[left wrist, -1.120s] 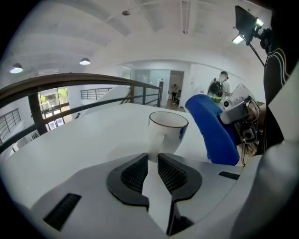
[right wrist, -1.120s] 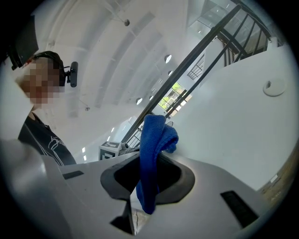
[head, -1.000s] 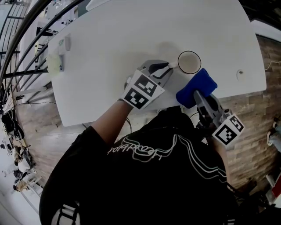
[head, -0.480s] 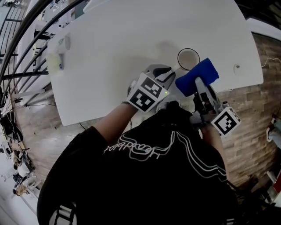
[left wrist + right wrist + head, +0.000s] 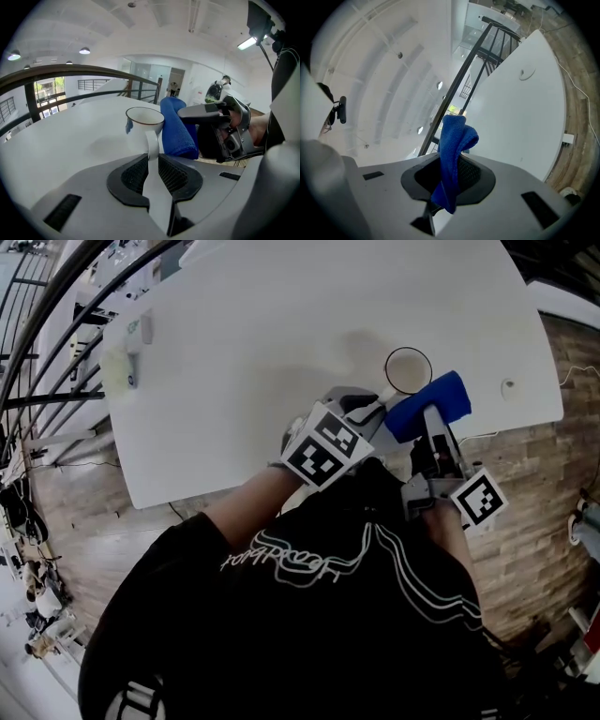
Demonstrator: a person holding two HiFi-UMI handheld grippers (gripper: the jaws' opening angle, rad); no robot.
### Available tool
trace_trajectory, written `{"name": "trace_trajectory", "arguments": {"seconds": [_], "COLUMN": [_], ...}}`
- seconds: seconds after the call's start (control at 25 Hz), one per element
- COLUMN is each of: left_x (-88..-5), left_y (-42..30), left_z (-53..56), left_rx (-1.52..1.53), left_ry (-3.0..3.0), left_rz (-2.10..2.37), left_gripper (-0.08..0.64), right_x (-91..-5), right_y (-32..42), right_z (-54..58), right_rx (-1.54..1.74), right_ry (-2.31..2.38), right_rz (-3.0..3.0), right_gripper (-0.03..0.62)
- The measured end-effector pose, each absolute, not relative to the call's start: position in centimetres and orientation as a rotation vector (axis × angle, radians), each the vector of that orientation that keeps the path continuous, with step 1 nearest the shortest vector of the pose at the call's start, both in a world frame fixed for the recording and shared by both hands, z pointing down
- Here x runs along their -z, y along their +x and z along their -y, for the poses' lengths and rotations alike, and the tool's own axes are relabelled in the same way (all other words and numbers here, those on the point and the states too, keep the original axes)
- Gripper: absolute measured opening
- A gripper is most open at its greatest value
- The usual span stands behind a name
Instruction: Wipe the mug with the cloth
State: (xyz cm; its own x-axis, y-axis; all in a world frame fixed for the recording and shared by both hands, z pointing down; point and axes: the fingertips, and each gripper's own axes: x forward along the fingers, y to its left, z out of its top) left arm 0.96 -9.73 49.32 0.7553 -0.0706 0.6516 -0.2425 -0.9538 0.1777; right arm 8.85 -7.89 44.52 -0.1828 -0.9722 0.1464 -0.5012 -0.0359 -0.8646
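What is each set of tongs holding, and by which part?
The left tongs clamp the white mug by its handle. The right tongs pinch the blue cloth near its lower end, the rest sticking out.

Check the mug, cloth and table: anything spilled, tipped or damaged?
Nothing stands out. The mug stands upright, its handle clamped in the left gripper. The right gripper pinches the blue cloth, bunched up beside the mug. No spill shows on the white table.
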Motion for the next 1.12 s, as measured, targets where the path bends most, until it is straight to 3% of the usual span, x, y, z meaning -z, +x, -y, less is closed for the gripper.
{"name": "trace_trajectory", "arguments": {"seconds": [0.36, 0.76, 1.12], "left_x": [-49.4, -49.2, -49.0], "left_y": [1.5, 2.0, 1.2], "left_z": [9.6, 9.6, 9.9], "left_rx": [-0.994, -1.016, -1.069], "left_ry": [2.719, 2.74, 2.782], "left_rz": [0.237, 0.202, 0.081], "left_gripper": [0.072, 0.072, 0.071], "right_x": [-46.2, -49.4, -46.8], "right_y": [9.7, 10.3, 10.7], "right_z": [9.3, 10.4, 10.0], "right_rx": [1.205, 1.545, 1.482], "right_ry": [-1.572, -1.666, -1.494], "right_rz": [-1.762, -1.957, -2.101], "right_gripper": [0.061, 0.061, 0.061]}}
